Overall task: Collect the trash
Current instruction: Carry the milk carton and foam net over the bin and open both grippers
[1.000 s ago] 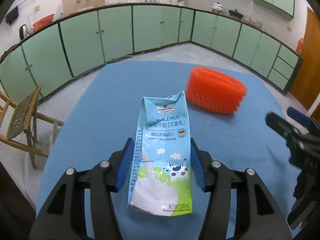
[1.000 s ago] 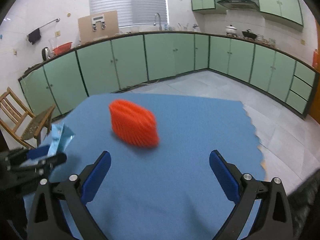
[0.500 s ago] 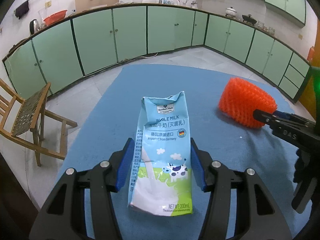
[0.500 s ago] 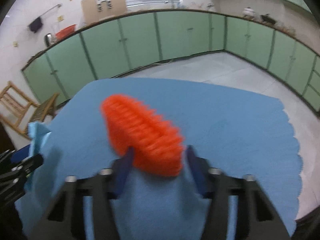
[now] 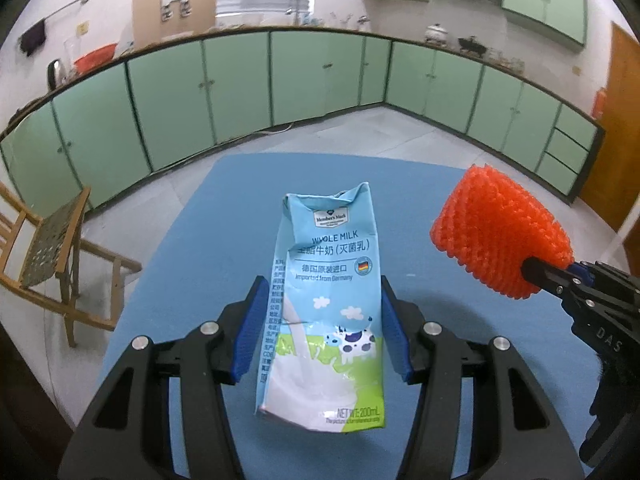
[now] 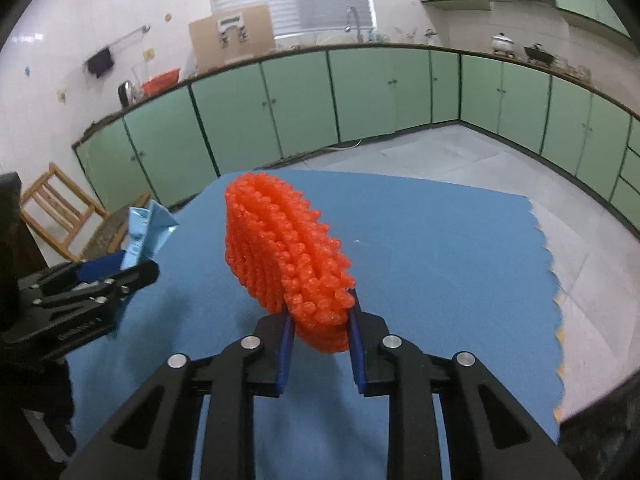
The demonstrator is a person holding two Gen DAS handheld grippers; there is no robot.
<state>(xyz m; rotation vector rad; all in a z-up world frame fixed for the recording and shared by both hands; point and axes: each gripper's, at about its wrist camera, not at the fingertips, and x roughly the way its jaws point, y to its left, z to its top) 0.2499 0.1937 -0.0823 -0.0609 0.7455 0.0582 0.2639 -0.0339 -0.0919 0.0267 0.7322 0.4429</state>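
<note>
My left gripper is shut on a light blue whole-milk carton and holds it above the blue table mat. The carton also shows at the left of the right wrist view, with the left gripper around it. My right gripper is shut on the near end of an orange foam fruit net and holds it off the mat. In the left wrist view the net sits at the right, held by the right gripper.
A wooden chair stands on the floor left of the table; it also shows in the right wrist view. Green cabinets line the far walls. The mat's right edge is scalloped.
My right gripper moved in on the orange net, shut on it and lifted it off the mat. My left gripper kept its hold on the milk carton and rose slightly.
</note>
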